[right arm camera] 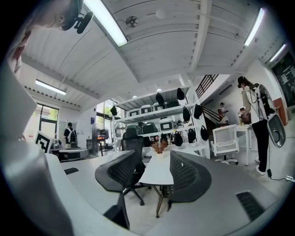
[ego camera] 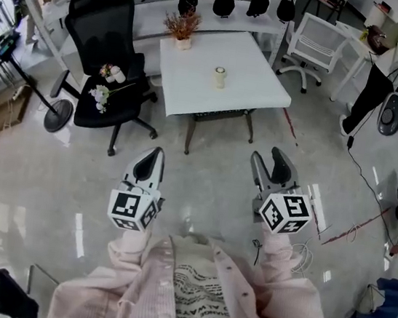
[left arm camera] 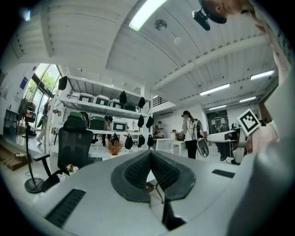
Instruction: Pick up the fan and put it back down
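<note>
A small cream-coloured object (ego camera: pixel 219 77), too small to make out, stands on the white table (ego camera: pixel 248 73) ahead of me, with a potted dry plant (ego camera: pixel 182 31) at the far corner. At the left, what looks like a standing fan (left arm camera: pixel 27 114) rises on a pole from a round base (ego camera: pixel 57 114). My left gripper (ego camera: pixel 153 158) hangs level over the floor short of the table, jaws shut together on nothing (left arm camera: pixel 150 155). My right gripper (ego camera: pixel 270 165) is beside it, open and empty; in the right gripper view (right arm camera: pixel 155 159) the table (right arm camera: pixel 159 173) shows between its jaws.
A black office chair (ego camera: pixel 111 54) with flowers on its seat stands left of the table. A white chair (ego camera: pixel 314 42) and a shelf hung with black bags (ego camera: pixel 236 2) stand behind. A person (ego camera: pixel 375 84) stands at the right, near cables (ego camera: pixel 351 227) on the floor.
</note>
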